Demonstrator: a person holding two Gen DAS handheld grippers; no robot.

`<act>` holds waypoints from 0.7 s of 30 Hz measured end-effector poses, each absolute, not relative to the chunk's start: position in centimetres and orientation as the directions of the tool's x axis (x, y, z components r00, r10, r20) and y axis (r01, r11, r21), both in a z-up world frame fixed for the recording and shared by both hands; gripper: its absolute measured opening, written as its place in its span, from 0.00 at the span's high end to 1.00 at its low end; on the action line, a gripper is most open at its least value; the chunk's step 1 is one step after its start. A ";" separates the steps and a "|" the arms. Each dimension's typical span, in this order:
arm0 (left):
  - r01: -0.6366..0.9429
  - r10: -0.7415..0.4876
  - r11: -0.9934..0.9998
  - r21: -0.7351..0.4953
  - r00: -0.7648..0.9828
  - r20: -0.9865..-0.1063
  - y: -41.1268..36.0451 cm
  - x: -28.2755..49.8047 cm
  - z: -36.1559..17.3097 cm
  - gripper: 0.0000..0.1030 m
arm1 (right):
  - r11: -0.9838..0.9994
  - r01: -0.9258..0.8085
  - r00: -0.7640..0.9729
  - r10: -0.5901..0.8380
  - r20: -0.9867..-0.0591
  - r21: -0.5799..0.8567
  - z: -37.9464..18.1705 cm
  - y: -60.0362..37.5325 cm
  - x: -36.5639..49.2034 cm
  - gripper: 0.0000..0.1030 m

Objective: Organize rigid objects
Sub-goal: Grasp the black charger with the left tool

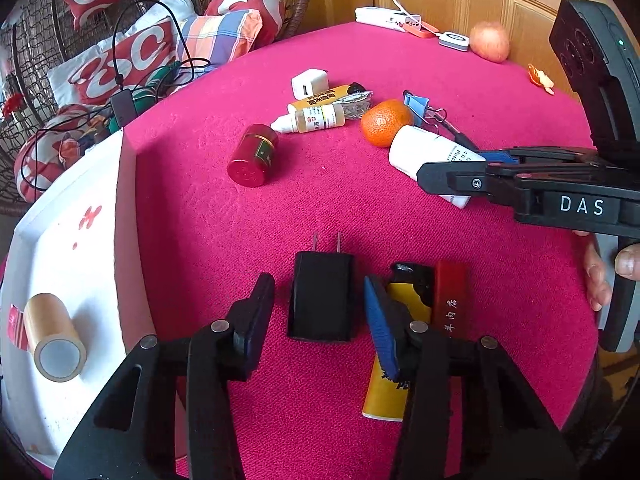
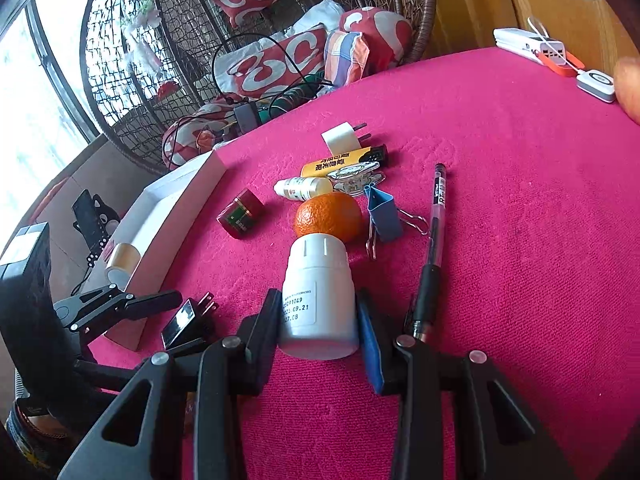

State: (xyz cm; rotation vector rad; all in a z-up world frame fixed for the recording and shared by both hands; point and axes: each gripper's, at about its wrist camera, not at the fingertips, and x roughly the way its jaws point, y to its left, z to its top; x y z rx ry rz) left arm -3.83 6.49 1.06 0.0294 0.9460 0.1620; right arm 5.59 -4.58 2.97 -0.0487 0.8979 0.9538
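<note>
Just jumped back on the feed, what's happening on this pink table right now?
A person is sorting small items with two handheld grippers. The right gripper is shut on a white plastic pill bottle lying beside a tangerine. The left gripper straddles a black plug adapter, pads not touching it. A gold tape roll already sits in the white tray.

Wicker hanging chair (image 2: 248,32) with red cushions (image 1: 132,60), wooden panelled door (image 1: 436,0), bright, possibly floor-length window (image 2: 28,92)
</note>
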 end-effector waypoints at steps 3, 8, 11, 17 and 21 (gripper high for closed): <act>-0.139 0.156 0.986 0.091 0.585 -0.796 6.4 -4.0 1.0 0.55 | 0.611 -0.739 0.277 0.658 -0.700 0.282 3.0 -3.9 5.2 0.64; -0.168 0.141 0.985 0.048 0.598 -0.789 7.1 -4.7 1.1 0.56 | 0.604 -0.759 0.302 0.656 -0.692 0.241 3.1 -4.0 4.4 0.65; -0.176 0.148 0.983 0.045 0.634 -0.759 7.0 -5.6 1.7 0.71 | 0.606 -0.747 0.312 0.682 -0.662 0.272 3.6 -4.8 4.2 0.65; -0.193 0.165 0.980 0.041 0.687 -0.708 6.9 -6.8 3.1 0.72 | 0.599 -0.750 0.365 0.729 -0.579 0.280 6.7 -5.7 3.4 0.65; -0.203 0.167 0.979 0.029 0.712 -0.682 7.0 -7.7 4.0 0.72 | 0.593 -0.761 0.391 0.742 -0.544 0.263 7.9 -5.9 2.4 0.65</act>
